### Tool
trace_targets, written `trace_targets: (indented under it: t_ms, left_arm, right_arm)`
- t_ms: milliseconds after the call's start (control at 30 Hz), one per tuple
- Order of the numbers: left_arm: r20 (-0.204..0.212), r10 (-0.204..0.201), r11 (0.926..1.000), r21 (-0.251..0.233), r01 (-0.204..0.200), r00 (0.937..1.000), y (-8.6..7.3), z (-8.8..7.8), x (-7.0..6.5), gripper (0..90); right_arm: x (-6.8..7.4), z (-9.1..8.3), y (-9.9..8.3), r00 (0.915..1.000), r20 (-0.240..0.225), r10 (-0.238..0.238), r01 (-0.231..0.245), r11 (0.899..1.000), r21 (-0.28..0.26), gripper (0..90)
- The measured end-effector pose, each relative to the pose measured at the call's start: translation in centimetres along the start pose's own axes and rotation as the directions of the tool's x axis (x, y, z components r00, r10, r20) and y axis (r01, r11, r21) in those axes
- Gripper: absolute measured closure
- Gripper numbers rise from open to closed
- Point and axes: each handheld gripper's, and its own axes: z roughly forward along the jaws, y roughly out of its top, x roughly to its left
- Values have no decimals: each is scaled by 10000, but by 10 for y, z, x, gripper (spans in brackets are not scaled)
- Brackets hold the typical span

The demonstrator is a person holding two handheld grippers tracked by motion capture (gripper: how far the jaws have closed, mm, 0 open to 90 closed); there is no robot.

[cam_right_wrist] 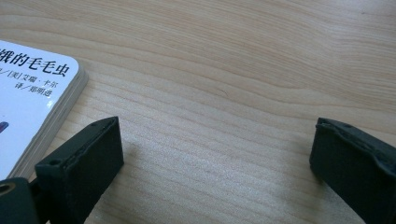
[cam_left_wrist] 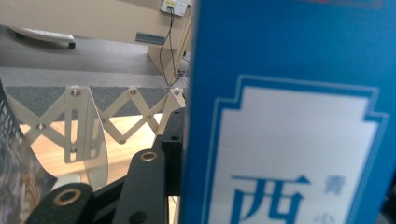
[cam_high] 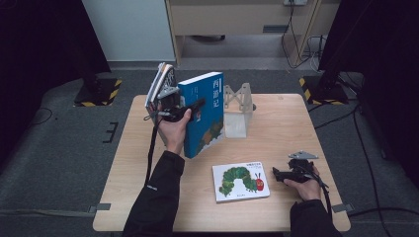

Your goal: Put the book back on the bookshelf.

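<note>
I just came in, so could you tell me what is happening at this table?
A person is working with two handheld grippers. The left gripper holds a blue book up beside an expanding book rack. The right gripper rests open on the table, next to a caterpillar book lying flat.

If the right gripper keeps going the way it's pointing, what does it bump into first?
Probably the caterpillar book. In the high view the right gripper points across the table at the book's near edge. Its own view shows bare wood between the open fingers, so it might just slip past.
</note>
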Motion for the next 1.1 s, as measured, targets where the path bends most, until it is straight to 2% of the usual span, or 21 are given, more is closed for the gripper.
trace_targets:
  t_ms: [267, 300, 333, 467, 533, 600, 733, 900, 1033, 1100]
  left_arm:
    - [-456, 9, 9999, -141, -15, 9990, 0, 17, 4, 599]
    - [-709, 110, 9995, -281, -131, 9974, -1, 22, 3, 600]
    - [-769, 175, 9992, -340, -202, 9969, -1, 24, 3, 600]
    - [-895, 1, 9990, -446, -41, 9960, -1, 31, 8, 600]
    - [-1124, -196, 9985, -523, 138, 9935, 0, 38, 12, 601]
    - [-1225, -139, 9986, -517, 76, 9924, 0, 41, 13, 601]
    - [-1746, 247, 9976, -590, -355, 9843, -3, 51, 11, 599]
    - [-1727, -150, 9981, -607, 45, 9849, -14, 62, 17, 600]
    - [-1853, -130, 9989, -465, 44, 9826, -22, 69, 16, 599]
    - [-1919, -87, 9977, -675, -44, 9814, -26, 69, 13, 595]
  right_arm:
    - [0, 0, 0, 10000, 1, 1, -1, 10000, 0, 28]
    - [0, 0, 0, 10000, 1, -5, 5, 10000, -3, 28]
    - [0, 0, 0, 10000, 2, -2, 2, 10000, -1, 28]
    - [0, 0, 0, 10000, 16, -16, 16, 10000, -13, 30]
    - [0, 0, 0, 10000, 10, -17, 17, 10000, -11, 30]
    - [0, 0, 0, 10000, 16, -1, 1, 10000, -23, 30]
    - [0, 0, 0, 10000, -13, -31, 31, 10000, -7, 31]
    - [1, -1, -1, 9999, -56, -98, 98, 9999, -21, 34]
    - [1, -1, -1, 9999, -77, -142, 142, 9999, -32, 34]
    - [1, -1, -1, 9998, -103, -170, 169, 9999, -32, 35]
